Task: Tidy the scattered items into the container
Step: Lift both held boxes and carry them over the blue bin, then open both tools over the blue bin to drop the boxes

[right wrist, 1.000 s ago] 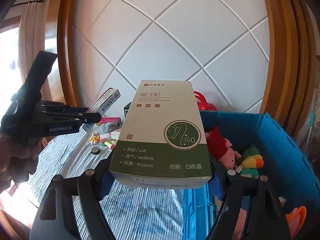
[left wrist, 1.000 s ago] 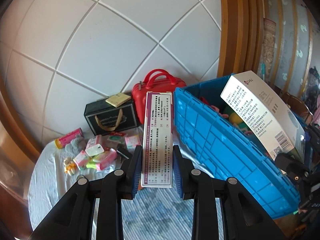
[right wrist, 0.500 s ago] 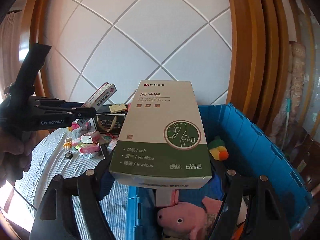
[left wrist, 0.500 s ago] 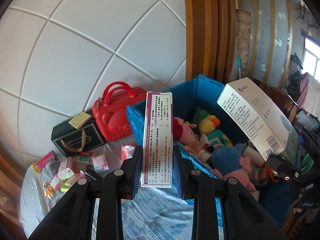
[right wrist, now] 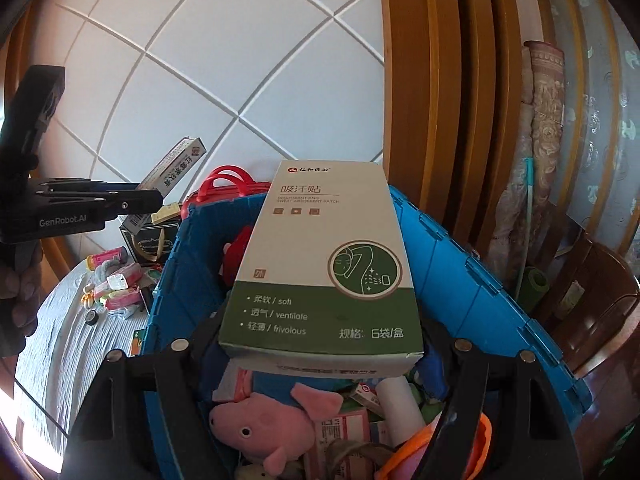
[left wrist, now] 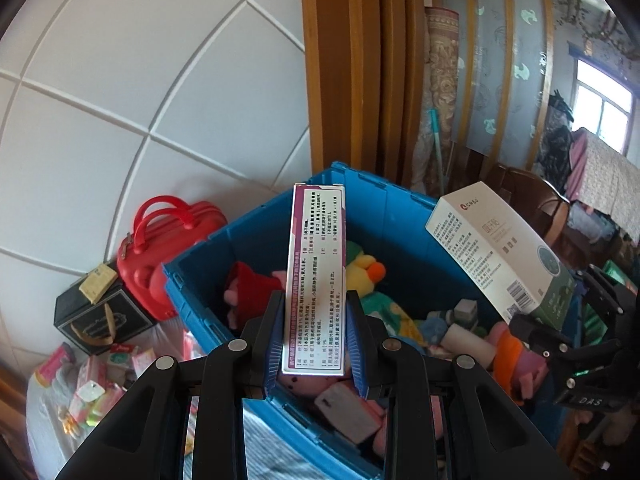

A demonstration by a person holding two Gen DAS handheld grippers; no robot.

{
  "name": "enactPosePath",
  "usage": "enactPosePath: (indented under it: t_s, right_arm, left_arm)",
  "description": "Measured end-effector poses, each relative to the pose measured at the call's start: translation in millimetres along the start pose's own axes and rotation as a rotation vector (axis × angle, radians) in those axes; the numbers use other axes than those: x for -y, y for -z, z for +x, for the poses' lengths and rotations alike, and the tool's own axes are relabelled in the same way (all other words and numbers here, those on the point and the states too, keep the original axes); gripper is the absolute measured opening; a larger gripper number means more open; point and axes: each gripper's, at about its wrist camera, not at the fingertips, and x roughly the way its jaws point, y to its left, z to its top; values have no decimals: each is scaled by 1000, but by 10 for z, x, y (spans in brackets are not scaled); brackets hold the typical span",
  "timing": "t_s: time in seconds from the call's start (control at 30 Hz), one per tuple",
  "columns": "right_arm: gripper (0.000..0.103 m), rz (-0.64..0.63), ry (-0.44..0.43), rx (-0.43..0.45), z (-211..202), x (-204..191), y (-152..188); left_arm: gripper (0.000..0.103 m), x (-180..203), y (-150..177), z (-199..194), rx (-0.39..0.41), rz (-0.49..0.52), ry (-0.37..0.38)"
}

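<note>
My left gripper [left wrist: 315,336] is shut on a narrow purple-and-white box [left wrist: 316,276], held upright over the near edge of the blue crate [left wrist: 200,280]. In the right wrist view that narrow box [right wrist: 172,168] sticks up from the left gripper [right wrist: 148,200], left of the crate [right wrist: 460,264]. My right gripper [right wrist: 320,344] is shut on a wide white-and-green box [right wrist: 324,264] above the crate's inside; the same box [left wrist: 500,252] shows at the right in the left wrist view. The crate holds plush toys [right wrist: 260,428] and small packages.
Several small packets [right wrist: 116,288] and a roll of tape [right wrist: 92,317] lie scattered on the striped cloth [right wrist: 72,344] left of the crate. A red case [left wrist: 160,240] and a black gift box [left wrist: 100,316] stand by the wall. Wooden panels and chairs [right wrist: 592,292] stand right.
Both grippers have swung right from over the cloth to over the crate, each still holding its box. The crate's contents now fill the lower view; the scattered packets slid left.
</note>
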Motion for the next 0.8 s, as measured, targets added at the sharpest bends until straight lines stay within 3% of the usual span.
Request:
enactPosePath:
  t_s: [0.3, 0.43, 0.47, 0.5, 0.53, 0.8]
  right_arm:
    - [76, 0, 36, -27, 197, 380, -76]
    - [78, 1, 55, 11, 312, 501, -202]
    - [82, -1, 64, -3, 397, 535, -229]
    - [97, 5, 73, -44, 504, 575, -246]
    - [102, 20, 76, -67, 562, 608, -261]
    - [102, 1, 37, -58, 435, 491, -157]
  left_arm:
    - [28, 194, -233, 302, -7, -15, 26]
    - [30, 148, -354, 348, 8, -62, 32]
    - [53, 141, -382, 387, -1, -59, 31]
    - [91, 163, -397, 457, -31, -42, 27]
    - [97, 171, -389, 508, -50, -33, 34]
    - [97, -22, -76, 534, -92, -88, 27]
